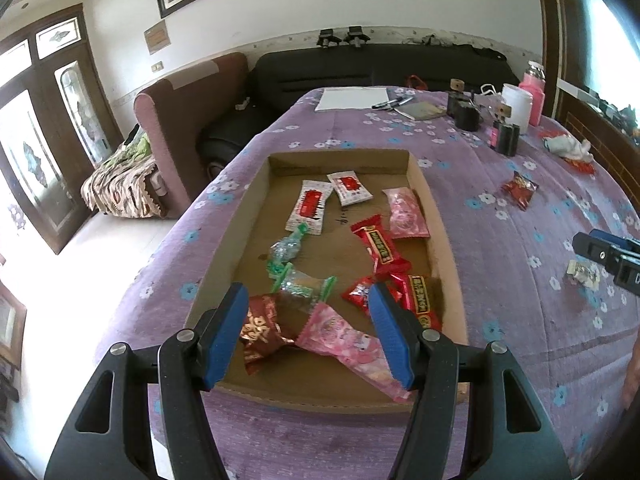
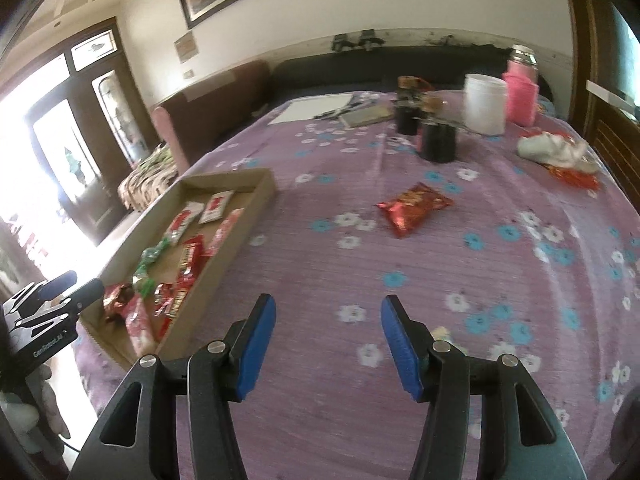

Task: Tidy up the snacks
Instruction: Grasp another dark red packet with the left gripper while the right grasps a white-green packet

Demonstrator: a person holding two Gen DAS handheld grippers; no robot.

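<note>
A shallow cardboard tray (image 1: 424,184) on the purple flowered cloth holds several wrapped snacks: white-and-red packets, pink packets, red packets and green-ended candies. My left gripper (image 1: 306,300) is open and empty above the tray's near end, over a dark red packet (image 1: 260,324) and a pink packet (image 1: 344,340). My right gripper (image 2: 328,312) is open and empty above bare cloth, right of the tray (image 2: 264,184). A red snack packet (image 2: 412,206) lies loose on the cloth ahead of it, also in the left wrist view (image 1: 519,189). A small pale candy (image 1: 583,274) lies by the right gripper (image 1: 600,256).
At the far end stand black cylinders (image 2: 438,140), a white tub (image 2: 485,104), a pink bottle (image 2: 520,92), paper, pens and a notebook (image 1: 420,111). A crumpled white and red wrapper heap (image 2: 552,148) lies far right. A sofa (image 1: 180,128) stands beyond the table's left edge.
</note>
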